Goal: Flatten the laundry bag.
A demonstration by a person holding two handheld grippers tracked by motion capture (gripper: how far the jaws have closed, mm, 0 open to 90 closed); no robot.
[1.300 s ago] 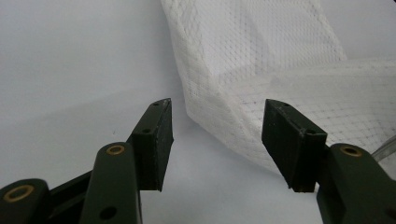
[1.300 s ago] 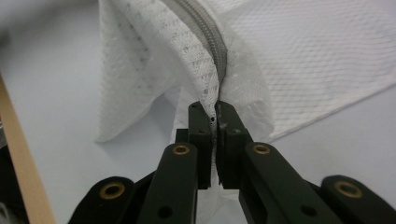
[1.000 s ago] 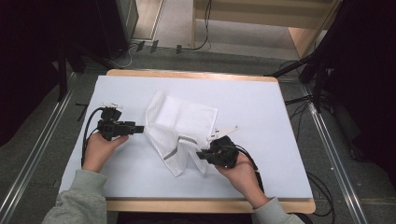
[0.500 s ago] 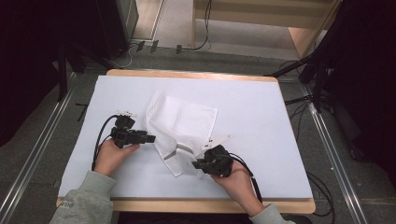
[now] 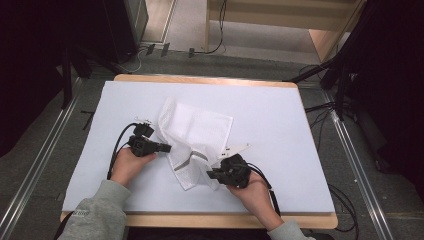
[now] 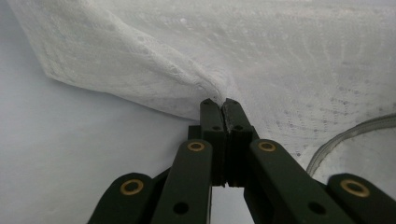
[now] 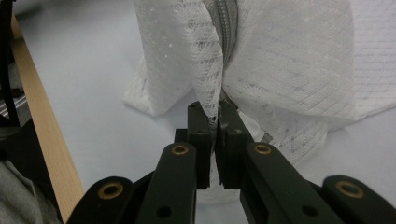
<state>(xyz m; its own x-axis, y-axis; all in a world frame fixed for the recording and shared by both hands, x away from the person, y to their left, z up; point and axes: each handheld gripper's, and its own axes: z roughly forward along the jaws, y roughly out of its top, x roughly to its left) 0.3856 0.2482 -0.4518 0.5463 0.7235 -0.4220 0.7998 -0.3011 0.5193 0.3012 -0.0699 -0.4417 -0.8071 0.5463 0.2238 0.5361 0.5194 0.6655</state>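
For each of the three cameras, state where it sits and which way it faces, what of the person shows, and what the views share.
High view: fixed above the person's side, looking forward and down on the white table; both forearms, the left gripper and the right gripper show.
Left gripper view: rides the left gripper, looking along its jaws, which have just closed on the white mesh cloth.
Right gripper view: rides the right gripper, jaws pinching the cloth beside its grey zipper; a grey sleeve shows.
Shared: all three show the cloth.
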